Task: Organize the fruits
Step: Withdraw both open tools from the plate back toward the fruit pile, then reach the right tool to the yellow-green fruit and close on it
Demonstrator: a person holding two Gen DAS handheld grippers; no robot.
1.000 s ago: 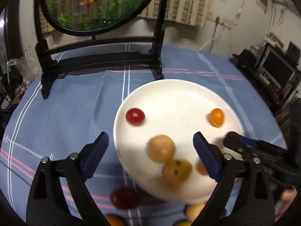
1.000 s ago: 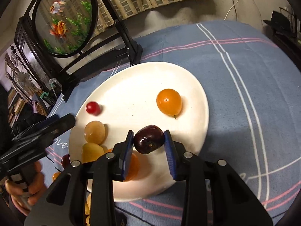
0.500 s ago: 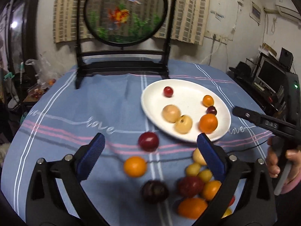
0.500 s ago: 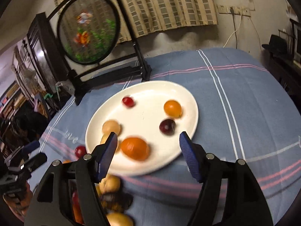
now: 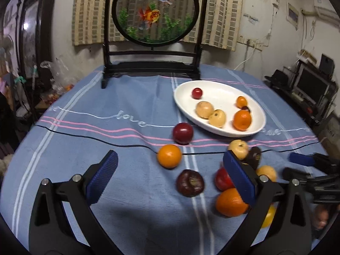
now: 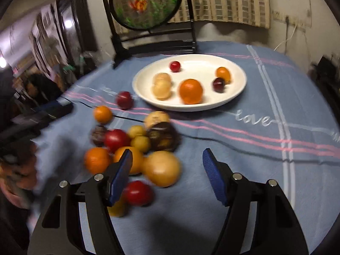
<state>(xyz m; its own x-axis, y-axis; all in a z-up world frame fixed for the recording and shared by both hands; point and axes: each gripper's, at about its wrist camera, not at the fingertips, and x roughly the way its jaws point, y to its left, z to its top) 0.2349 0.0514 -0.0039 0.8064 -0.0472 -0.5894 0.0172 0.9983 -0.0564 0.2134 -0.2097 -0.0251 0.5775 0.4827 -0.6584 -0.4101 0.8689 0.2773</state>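
Right wrist view, jaws just opened, plum (image 6: 219, 84) now on plate (image 6: 238, 89)

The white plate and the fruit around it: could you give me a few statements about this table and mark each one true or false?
1. The white plate holds six fruits. True.
2. Both grippers are clamped on fruit. False: the left gripper and the right gripper both stand open with nothing held between their pads.
3. More fruit lies loose on the blue tablecloth in front of the plate. True.
4. The plate's largest orange sits at its far rim. False: it sits near the front edge of the plate.
5. A round goldfish screen stands behind the plate. True.
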